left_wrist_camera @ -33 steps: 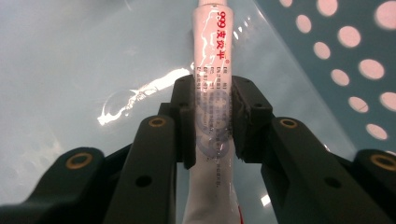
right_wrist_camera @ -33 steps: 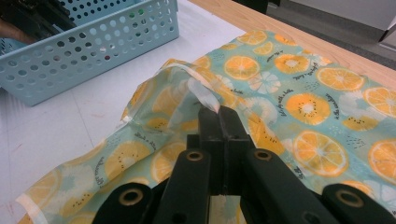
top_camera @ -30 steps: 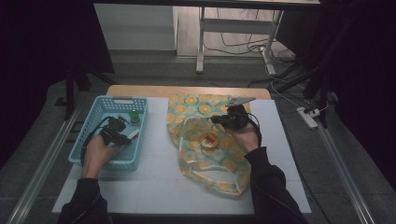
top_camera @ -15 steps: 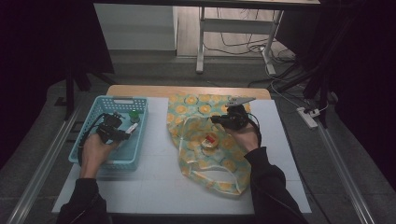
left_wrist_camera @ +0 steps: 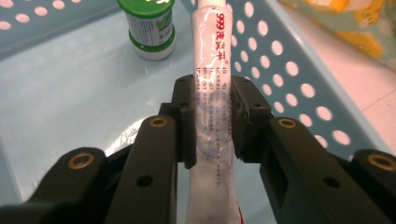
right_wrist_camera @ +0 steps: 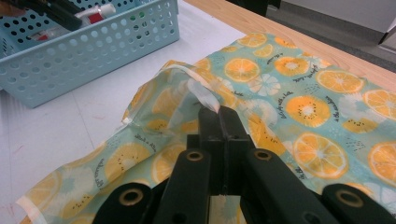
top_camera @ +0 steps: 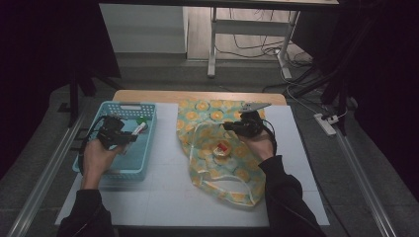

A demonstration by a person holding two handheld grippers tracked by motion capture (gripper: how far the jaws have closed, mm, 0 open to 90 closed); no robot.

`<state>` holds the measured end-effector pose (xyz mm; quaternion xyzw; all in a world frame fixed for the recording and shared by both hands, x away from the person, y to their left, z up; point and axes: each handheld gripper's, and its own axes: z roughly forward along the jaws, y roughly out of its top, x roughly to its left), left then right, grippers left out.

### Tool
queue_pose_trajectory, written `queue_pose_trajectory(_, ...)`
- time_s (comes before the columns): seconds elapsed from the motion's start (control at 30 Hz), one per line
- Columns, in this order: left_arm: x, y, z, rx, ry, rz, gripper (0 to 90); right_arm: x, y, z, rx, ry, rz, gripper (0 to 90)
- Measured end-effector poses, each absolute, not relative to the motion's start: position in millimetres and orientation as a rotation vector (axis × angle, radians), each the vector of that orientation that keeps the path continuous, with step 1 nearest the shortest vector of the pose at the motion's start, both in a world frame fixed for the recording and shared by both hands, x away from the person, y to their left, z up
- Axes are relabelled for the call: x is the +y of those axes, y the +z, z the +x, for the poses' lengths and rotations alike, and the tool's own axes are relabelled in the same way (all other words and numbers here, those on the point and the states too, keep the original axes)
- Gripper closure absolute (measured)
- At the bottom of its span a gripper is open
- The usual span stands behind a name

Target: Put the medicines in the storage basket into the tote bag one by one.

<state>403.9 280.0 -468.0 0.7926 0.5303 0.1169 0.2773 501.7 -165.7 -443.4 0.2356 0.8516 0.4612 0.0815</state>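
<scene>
The white ointment tube (left_wrist_camera: 211,112), printed with red "999" and grey characters, is sitting clamped between the pads of the left tool (left_wrist_camera: 212,119), inside the blue perforated basket (left_wrist_camera: 299,93). Its long axis is running straight out along the jaws, far end pointing toward the green-capped bottle (left_wrist_camera: 150,25) just beside it. The right tool (right_wrist_camera: 219,122) is pinching, fully closed, the white-edged rim of the citrus-print bag (right_wrist_camera: 299,107) lying on the counter (top_camera: 163,192).

White tube (left_wrist_camera: 212,93) above blue basket (left_wrist_camera: 289,70), fruit-print bag (right_wrist_camera: 299,93) pinched
</scene>
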Motion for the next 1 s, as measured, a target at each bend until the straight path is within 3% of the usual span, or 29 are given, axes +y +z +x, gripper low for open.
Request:
queue_pose_trajectory(0.37,271,-446,396,1.362,0.295,2.086,72.8,-167,-441,501,2.532,1.39,0.701,90.0)
queue_pose_trajectory(1.0,219,-417,386,1.17,0.254,2.14,72.8,-167,-439,500,2.515,1.401,0.7,90.0)
